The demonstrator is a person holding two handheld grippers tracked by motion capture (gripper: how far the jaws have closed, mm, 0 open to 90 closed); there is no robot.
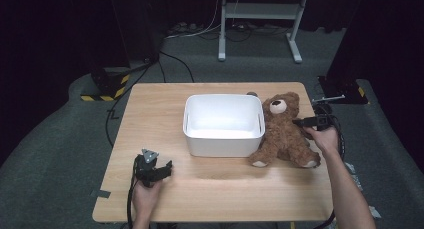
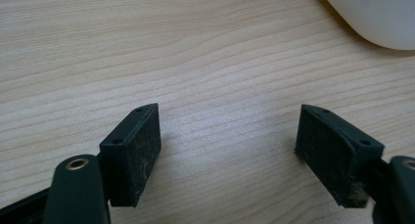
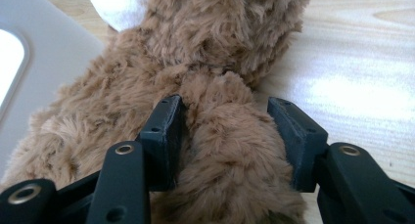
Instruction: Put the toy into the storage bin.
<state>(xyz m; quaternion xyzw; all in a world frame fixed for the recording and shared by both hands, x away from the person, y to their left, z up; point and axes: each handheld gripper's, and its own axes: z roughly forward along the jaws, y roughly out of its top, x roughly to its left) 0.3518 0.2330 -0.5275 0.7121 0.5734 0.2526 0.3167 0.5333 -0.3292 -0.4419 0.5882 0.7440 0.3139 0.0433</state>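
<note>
The teddy bear lies on the bench, touching the white tub. Soft, light, squashy – its plush arm (a narrow handle) sits between the right gripper fingers, pads pressing in. The left gripper fingers stand open, empty.

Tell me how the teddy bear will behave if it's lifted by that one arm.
The teddy bear looks soft and plush, so it will probably dangle limply. Its thick fur should squash between the right gripper, giving a fair hold. It leans against the white bin, which it might brush on the way up.
</note>
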